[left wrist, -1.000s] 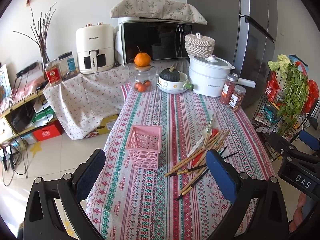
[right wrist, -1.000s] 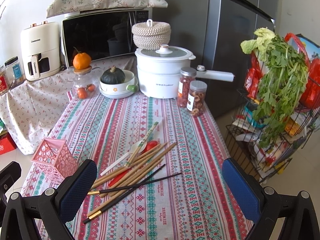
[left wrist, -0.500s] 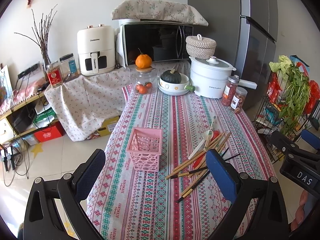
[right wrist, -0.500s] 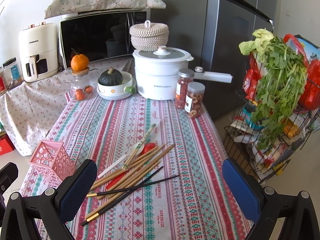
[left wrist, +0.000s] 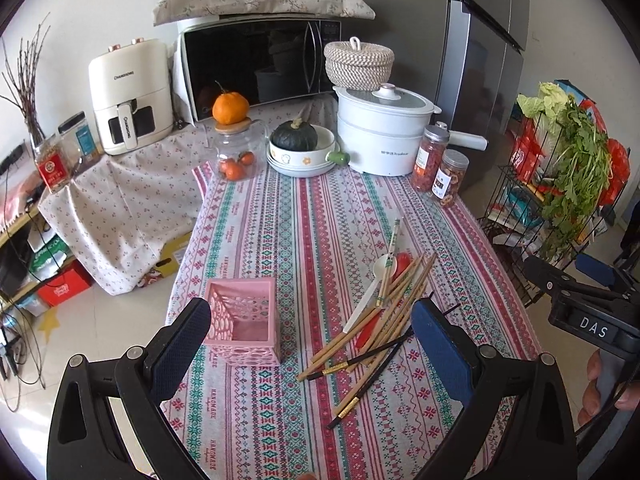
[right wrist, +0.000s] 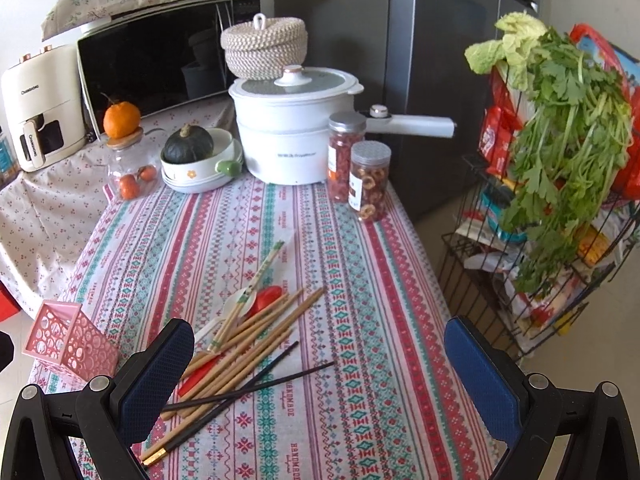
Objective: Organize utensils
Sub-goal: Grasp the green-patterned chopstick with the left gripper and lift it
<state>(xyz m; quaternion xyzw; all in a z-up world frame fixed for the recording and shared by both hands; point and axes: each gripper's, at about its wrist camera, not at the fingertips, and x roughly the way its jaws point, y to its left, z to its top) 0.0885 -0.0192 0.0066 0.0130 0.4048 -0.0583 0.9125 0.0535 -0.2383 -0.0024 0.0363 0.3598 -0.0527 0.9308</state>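
Note:
A pile of utensils lies on the striped tablecloth: several wooden chopsticks, a black pair, a white spoon and a red spoon. An empty pink lattice basket stands left of the pile. My left gripper hovers open above the near table edge, basket by its left finger, pile by its right. My right gripper is open, empty, above the pile's right side. The right gripper's body shows in the left wrist view.
At the table's far end stand a white pot, two snack jars, a bowl with a squash and a glass jar with an orange on top. A wire rack with greens stands right of the table. Fridge behind.
Both grippers have moved forward toward the table, so the basket and the pile sit closer and larger in view. Both stay open and empty.

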